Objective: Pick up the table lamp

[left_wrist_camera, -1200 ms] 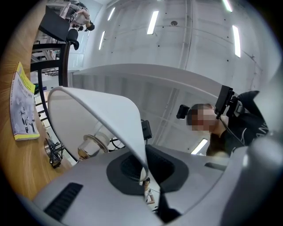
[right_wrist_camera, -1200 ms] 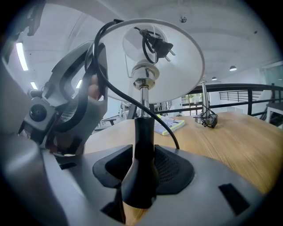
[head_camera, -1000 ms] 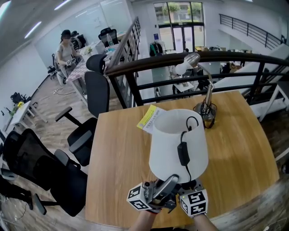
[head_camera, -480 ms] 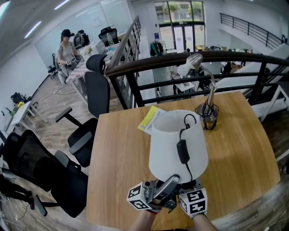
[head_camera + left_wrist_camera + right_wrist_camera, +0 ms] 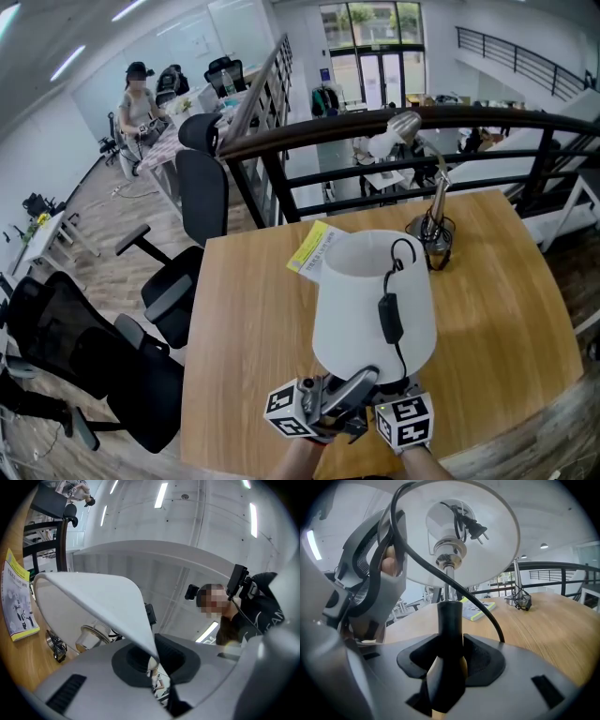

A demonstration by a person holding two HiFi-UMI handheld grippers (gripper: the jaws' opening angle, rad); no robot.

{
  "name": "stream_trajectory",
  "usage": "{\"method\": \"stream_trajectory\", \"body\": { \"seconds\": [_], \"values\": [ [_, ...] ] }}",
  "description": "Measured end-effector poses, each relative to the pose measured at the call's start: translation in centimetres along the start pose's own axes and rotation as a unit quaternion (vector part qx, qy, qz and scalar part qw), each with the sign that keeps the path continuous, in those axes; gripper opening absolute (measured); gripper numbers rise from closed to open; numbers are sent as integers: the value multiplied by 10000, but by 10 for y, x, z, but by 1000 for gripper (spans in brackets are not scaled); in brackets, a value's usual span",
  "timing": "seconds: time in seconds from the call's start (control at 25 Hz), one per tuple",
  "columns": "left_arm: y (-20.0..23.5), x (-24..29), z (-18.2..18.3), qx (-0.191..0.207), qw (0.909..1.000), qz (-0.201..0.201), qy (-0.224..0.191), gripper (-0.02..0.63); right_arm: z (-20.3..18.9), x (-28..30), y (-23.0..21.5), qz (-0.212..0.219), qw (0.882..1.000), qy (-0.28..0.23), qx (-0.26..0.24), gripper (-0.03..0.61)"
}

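Head view shows the table lamp (image 5: pixel 373 300) near the 6 o'clock edge of the table (image 5: pixel 234 319), with its shade (image 5: pixel 370 281) tipped away toward 12 o'clock. At 7 o'clock of the shade, the left gripper (image 5: pixel 364 378) is closed tight on the shade's lower rim. In the left gripper view that thin white edge is seen pinched between the dark pads. At 5 o'clock, the right gripper (image 5: pixel 450 663) is set round the stem (image 5: pixel 449 616). Its jaws have just been opening and now stand wide apart, with the stem between them and no firm press to be made out.

The task is judged partly done. The lamp has been reached and is held by the shade, but its foot is hidden, so whether it is off the table cannot be told. A sure hold on the stem and a clear lift are judged to be left.

The table top is pale wood with a fine grain. At 11 o'clock of the shade a yellow-edged booklet (image 5: pixel 307 246) lies flat. The shade is a smooth, matt white cone, cut off at the top and thin-walled. A glossy black cord (image 5: pixel 400 356) with a boxy switch (image 5: pixel 389 319) is draped over it. The two-pin plug (image 5: pixel 474 527) is tucked inside beside the chromed socket (image 5: pixel 449 550). The stem is round and black and widens downward. At 1 o'clock a slim metal desk lamp (image 5: pixel 429 234) stands.
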State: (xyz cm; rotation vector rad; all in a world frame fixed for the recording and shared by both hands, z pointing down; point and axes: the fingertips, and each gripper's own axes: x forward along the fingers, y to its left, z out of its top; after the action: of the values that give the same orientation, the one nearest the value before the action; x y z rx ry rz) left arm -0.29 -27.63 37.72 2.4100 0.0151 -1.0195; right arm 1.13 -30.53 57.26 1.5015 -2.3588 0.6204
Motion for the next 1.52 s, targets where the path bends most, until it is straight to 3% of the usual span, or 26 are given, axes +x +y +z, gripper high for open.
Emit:
{"method": "stream_trajectory", "body": {
  "seconds": [0.52, 1.52],
  "values": [
    [-17, 6, 8, 89, 9999, -81, -90, 17, 13, -10, 10, 68, 9996, -187, -189, 166],
    [-71, 39, 19, 710, 9972, -200, 100, 17, 58, -47, 25, 214, 9966, -717, -331, 166]
  ]
}}
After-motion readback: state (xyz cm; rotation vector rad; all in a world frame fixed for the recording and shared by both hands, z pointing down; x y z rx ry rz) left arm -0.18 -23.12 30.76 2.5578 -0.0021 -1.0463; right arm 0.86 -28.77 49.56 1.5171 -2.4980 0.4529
